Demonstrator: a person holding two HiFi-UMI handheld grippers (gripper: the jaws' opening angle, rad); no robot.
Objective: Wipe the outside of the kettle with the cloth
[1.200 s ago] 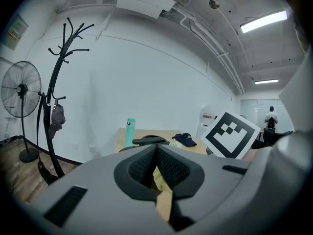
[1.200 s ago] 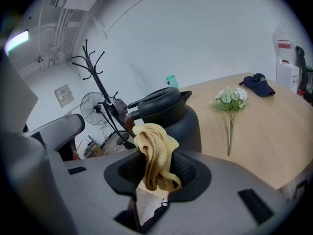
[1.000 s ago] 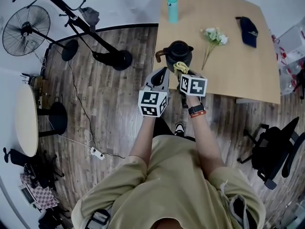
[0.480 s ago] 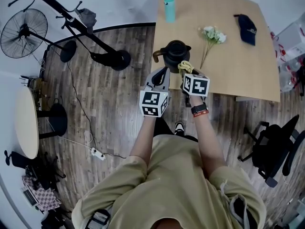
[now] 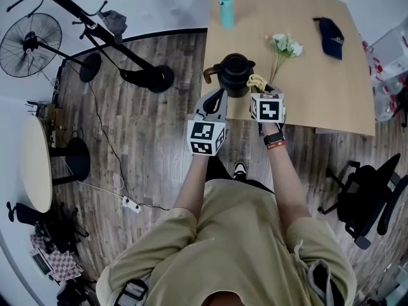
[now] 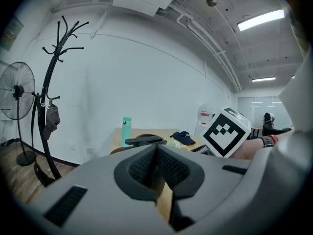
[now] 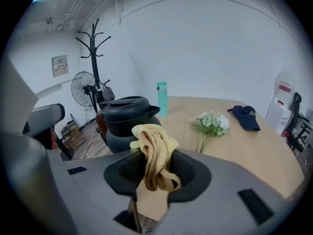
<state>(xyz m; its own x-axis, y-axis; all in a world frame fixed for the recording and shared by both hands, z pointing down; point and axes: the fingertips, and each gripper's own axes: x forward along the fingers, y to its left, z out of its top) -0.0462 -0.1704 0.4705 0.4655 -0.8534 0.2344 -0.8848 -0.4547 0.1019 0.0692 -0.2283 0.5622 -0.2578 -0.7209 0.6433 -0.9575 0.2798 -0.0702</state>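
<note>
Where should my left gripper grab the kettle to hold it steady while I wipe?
Take the kettle by its brown handle, coming in from the left. The handle curves out from that side, nearest the left gripper, and looks slim enough for jaws; the round body seems too wide. That likely leaves the other side free for the cloth in the right gripper.

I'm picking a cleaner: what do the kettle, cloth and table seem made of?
Kettle: dark, matte with a soft sheen, likely cast iron or coated metal.
Cloth: yellow, soft fuzzy fabric, crumpled in folds, perhaps microfibre.
Table: pale, smooth wood-look top, probably laminate or veneer.
</note>
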